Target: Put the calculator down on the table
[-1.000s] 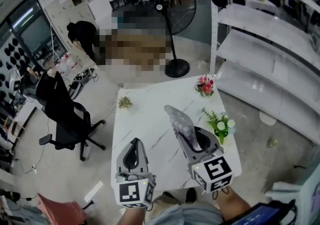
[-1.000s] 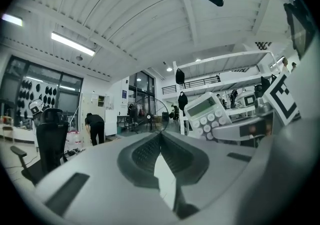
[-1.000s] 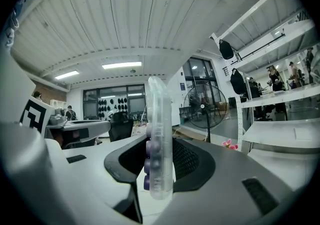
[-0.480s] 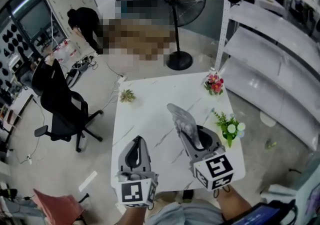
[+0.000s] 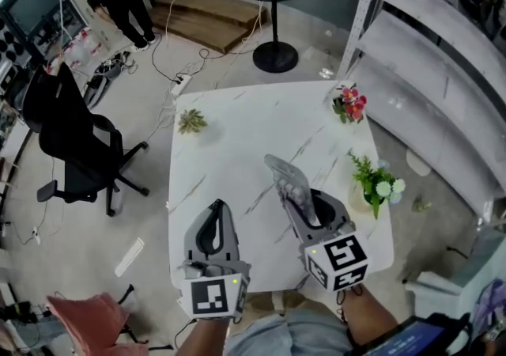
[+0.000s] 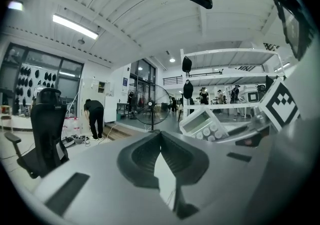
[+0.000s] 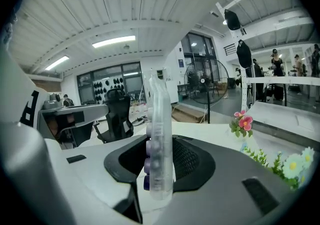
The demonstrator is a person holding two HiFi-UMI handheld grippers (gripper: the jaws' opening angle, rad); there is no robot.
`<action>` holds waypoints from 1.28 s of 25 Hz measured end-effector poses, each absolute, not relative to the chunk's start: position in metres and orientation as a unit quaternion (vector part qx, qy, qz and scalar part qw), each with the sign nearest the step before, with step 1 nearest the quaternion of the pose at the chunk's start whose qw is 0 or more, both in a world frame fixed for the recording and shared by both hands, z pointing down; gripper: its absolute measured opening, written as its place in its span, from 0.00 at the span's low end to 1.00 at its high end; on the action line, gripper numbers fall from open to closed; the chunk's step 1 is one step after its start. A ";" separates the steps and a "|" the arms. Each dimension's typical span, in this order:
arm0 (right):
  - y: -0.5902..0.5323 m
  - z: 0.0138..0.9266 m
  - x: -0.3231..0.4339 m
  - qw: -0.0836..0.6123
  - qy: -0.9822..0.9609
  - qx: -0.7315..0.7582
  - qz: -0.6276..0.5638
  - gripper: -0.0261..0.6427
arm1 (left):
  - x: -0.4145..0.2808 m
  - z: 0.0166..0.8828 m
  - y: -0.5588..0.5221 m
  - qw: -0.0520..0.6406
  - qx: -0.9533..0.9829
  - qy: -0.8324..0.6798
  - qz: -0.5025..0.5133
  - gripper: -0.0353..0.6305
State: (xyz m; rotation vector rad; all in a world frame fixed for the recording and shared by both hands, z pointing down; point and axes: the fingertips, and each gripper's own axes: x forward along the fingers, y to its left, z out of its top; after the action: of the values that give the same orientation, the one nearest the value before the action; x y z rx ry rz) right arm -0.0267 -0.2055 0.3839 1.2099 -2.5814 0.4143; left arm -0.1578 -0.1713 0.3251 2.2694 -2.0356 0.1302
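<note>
Clamped in the right gripper (image 5: 310, 212), the calculator (image 5: 286, 180) stands on edge above the table's (image 5: 237, 133) near half. The left gripper (image 5: 214, 216), jaws together and empty, hangs beside it. It is best tilted flat, lowered gently and released only once resting. No brand or writing is legible.

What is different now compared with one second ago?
Both grippers sank a little toward the table. Nothing was taken or released: the right gripper still clamps the calculator, not yet on the table, and the left gripper stays shut, empty.
</note>
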 end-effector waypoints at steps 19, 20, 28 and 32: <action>-0.190 0.505 -0.046 0.222 -0.851 0.411 0.240 0.26 | -0.178 0.403 -0.186 0.119 0.748 -0.648 0.081 0.06; -0.189 0.510 -0.046 0.226 -0.849 0.410 0.244 0.26 | -0.179 0.406 -0.187 0.121 0.748 -0.647 0.082 0.06; -0.185 0.531 -0.049 0.238 -0.839 0.408 0.268 0.26 | -0.182 0.435 -0.187 0.157 0.746 -0.640 0.096 0.06; -0.188 0.531 -0.049 0.232 -0.835 0.412 0.282 0.26 | -0.184 0.439 -0.190 0.162 0.747 -0.638 0.097 0.06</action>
State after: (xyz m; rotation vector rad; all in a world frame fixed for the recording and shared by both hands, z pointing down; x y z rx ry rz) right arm -0.0490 -0.1880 0.5313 1.1328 -2.2949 0.7746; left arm -0.1836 -0.1899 0.4391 2.1314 -1.8196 0.2772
